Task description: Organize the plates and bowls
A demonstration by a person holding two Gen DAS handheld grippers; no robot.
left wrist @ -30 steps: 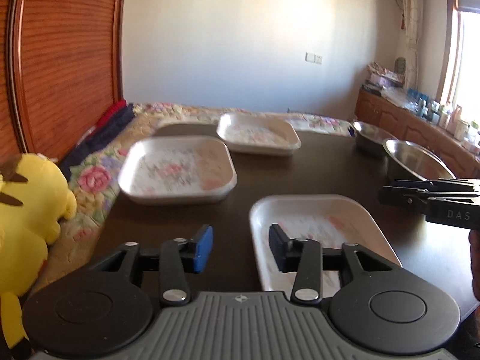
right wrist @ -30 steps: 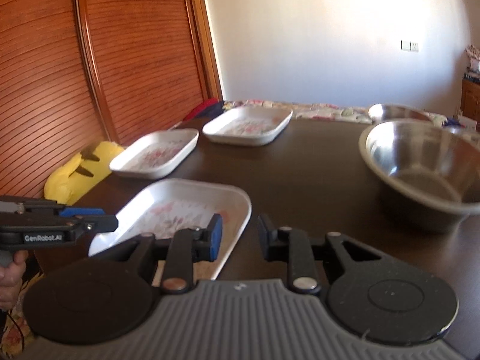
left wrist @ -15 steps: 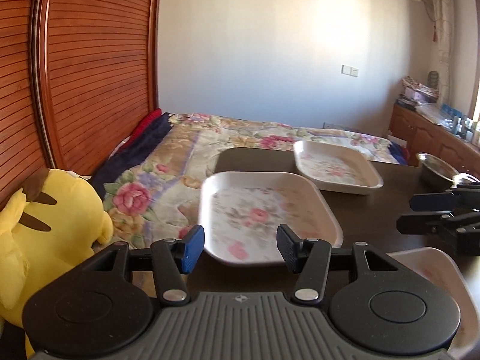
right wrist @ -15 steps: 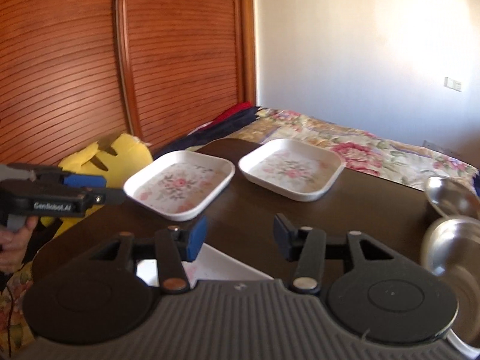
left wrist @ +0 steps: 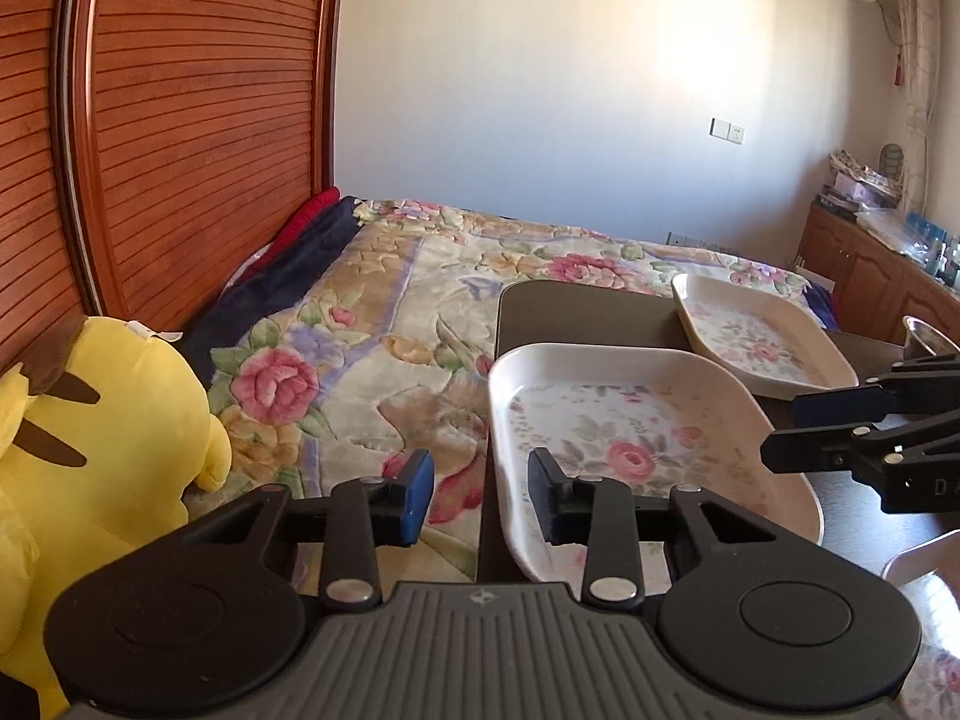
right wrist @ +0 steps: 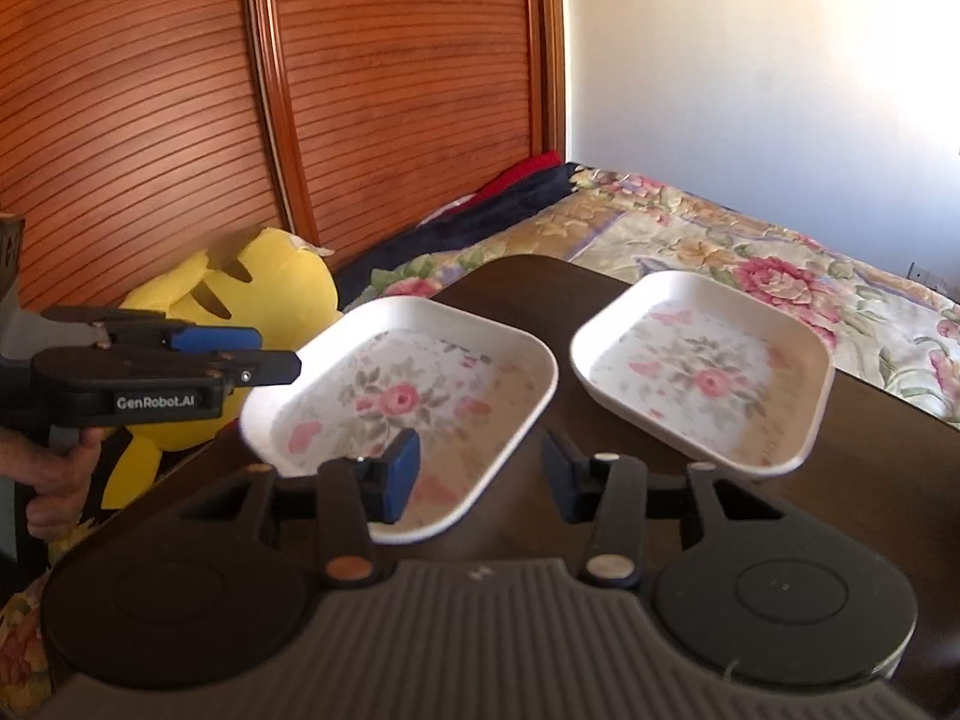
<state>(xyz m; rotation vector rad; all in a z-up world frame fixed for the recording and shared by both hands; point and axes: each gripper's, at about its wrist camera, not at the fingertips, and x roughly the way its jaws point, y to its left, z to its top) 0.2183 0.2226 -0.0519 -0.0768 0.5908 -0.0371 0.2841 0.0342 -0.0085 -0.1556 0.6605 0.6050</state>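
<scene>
A white square plate with a rose print (left wrist: 630, 438) (right wrist: 408, 396) sits on the dark table (left wrist: 582, 312) near its left edge. My left gripper (left wrist: 480, 498) straddles the plate's left rim, one finger inside and one outside. Its jaws are closing and the pads stand off the rim. My right gripper (right wrist: 480, 477) straddles the same plate's right rim, also closing with a gap on both sides. A second matching plate (left wrist: 756, 336) (right wrist: 708, 372) lies farther back. A third plate's rim (left wrist: 918, 552) shows at the lower right.
A yellow plush toy (left wrist: 102, 450) (right wrist: 240, 282) sits left of the table on a floral bed cover (left wrist: 372, 324). A slatted wooden panel (left wrist: 180, 120) rises behind it. A steel bowl (left wrist: 927, 333) stands at the far right, before a wooden cabinet (left wrist: 870, 264).
Both grippers swung left, away from the nearest plate and the steel bowls, onto the middle plate. The left jaws narrowed around its left rim; the right jaws now flank its right rim.
</scene>
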